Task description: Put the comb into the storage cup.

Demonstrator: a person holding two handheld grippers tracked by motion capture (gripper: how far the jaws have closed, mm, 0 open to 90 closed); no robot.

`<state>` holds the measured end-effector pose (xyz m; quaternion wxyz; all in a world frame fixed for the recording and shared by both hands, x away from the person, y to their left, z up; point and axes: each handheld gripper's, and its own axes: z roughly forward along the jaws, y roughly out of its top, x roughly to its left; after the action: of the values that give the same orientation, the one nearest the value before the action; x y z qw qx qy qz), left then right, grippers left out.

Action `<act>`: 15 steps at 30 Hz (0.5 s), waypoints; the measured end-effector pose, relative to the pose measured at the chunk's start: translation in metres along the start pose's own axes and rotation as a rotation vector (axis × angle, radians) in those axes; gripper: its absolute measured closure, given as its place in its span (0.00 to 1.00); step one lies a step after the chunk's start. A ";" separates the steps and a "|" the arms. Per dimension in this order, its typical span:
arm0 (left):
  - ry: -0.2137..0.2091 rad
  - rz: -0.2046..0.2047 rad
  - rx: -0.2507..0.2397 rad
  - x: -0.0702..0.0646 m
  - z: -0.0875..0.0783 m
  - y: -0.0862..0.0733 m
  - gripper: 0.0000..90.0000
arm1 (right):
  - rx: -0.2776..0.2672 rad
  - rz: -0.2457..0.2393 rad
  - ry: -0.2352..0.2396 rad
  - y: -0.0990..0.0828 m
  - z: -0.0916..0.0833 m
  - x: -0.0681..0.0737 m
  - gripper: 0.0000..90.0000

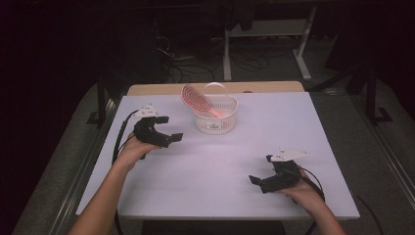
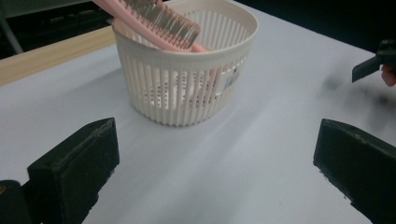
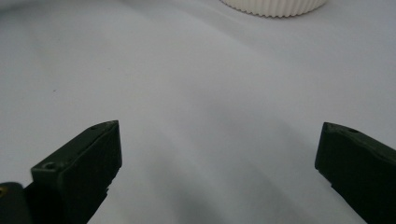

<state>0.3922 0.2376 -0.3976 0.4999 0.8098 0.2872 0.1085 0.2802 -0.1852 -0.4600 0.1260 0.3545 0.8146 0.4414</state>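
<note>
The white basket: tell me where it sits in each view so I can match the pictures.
High view: basket at upper centre, toward the table's far edge.
Left gripper view: basket at upper centre, ahead of the open claw.
Right gripper view: basket's ribbed base at the top edge.
Shared landmark: the white table.

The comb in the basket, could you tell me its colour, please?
Pink, clearest in the left gripper view: comb.

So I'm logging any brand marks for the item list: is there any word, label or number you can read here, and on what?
No text can be read.
Basket: a dark smudge on its slatted wall, maybe a label, too blurred to read.
Pink comb: no marking.
</note>
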 end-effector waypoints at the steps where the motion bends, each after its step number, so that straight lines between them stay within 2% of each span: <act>1: -0.004 -0.001 -0.002 -0.001 -0.001 -0.002 0.00 | 0.001 0.001 0.000 0.000 0.000 0.000 0.00; 9: -0.031 0.001 0.011 -0.009 -0.007 -0.015 0.00 | 0.001 -0.005 -0.006 0.000 -0.001 -0.003 0.00; 15: -0.027 0.014 0.005 -0.017 -0.017 -0.023 0.00 | 0.003 -0.010 -0.002 0.000 -0.001 -0.002 0.00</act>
<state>0.3625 0.2481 -0.4077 0.5008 0.8145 0.2752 0.1003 0.2814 -0.1873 -0.4600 0.1284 0.3513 0.8169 0.4391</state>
